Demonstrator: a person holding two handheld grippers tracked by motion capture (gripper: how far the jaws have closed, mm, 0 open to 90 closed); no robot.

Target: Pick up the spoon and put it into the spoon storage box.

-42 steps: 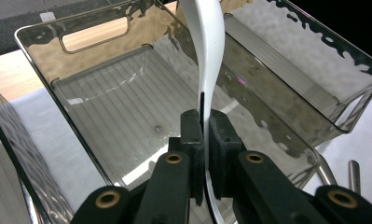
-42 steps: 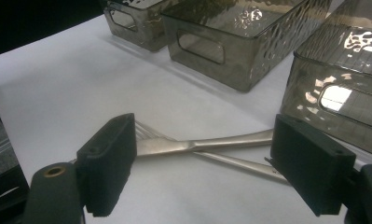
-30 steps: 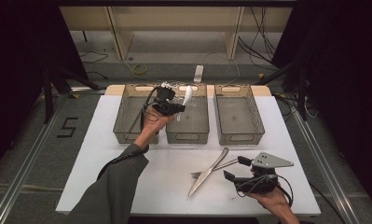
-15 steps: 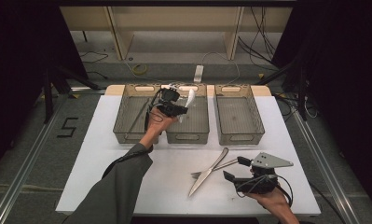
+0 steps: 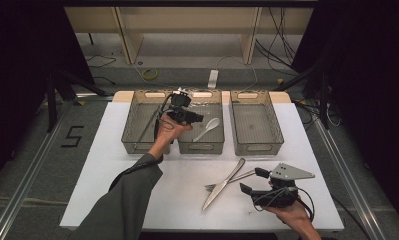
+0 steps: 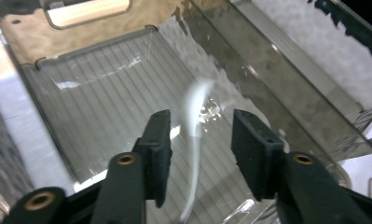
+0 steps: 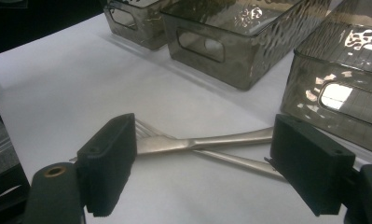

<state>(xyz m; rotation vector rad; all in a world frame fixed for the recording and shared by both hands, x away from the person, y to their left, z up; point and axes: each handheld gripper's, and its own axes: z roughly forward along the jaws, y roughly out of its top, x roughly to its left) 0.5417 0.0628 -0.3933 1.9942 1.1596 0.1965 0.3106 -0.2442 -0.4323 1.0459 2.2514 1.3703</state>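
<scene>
My left gripper [image 5: 199,119] hovers over the middle smoky plastic bin [image 5: 202,148], and its jaws have just been opening. A white spoon [image 5: 207,129] lies loose below it inside that bin. In the left gripper view the spoon [image 6: 196,112] shows blurred between the parted pads without touching them, above the bin's ribbed floor [image 6: 104,93]. My right gripper [image 5: 252,181] rests open near the table's front right, jaws pointing at a steel knife [image 5: 214,195] crossed over a fork [image 5: 237,177]. The knife [image 7: 221,138] and fork [image 7: 239,161] lie just beyond the wide-spread pads of the right gripper [image 7: 207,154].
Three bins stand in a row at the back of the white table [image 5: 112,190]: a left bin [image 5: 137,146] and a right bin [image 5: 259,148] flank the middle one. Dark floor and a metal rail [image 5: 32,165] lie beyond the table's left edge.
The left gripper, which held the white spoon upright over the middle bin, has opened and the spoon has dropped into the bin. The right gripper has not moved.
</scene>
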